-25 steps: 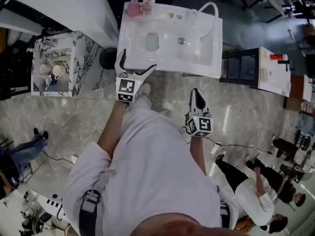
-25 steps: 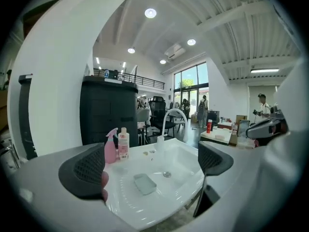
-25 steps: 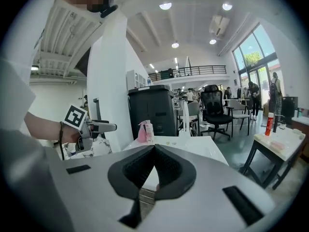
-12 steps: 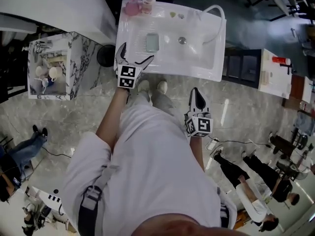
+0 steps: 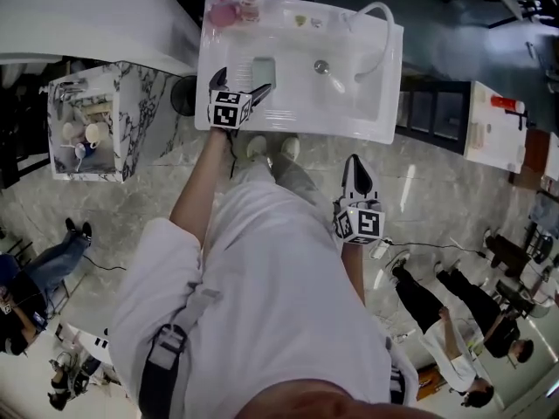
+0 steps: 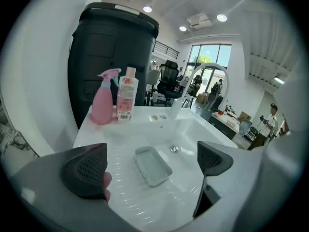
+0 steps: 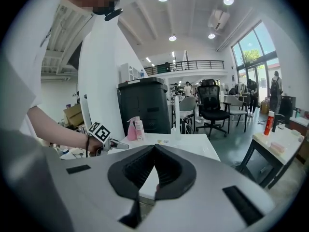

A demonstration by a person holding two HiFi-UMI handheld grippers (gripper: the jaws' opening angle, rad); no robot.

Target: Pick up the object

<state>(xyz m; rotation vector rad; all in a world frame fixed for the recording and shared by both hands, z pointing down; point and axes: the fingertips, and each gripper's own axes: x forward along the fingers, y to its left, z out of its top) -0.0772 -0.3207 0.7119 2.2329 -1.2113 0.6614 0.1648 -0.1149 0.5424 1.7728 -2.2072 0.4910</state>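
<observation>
Your left gripper (image 5: 240, 84): jaws wide apart above white sink basin (image 6: 203, 129). Pale green shallow rectangular tray (image 6: 153, 166), rounded corners, flat inside basin. Your right gripper (image 7: 155, 166): jaws together, empty.

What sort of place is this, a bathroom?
Probably not a home bathroom, more likely an open office hall. A white sink stands among office chairs, tall windows and a railed gallery.
</observation>
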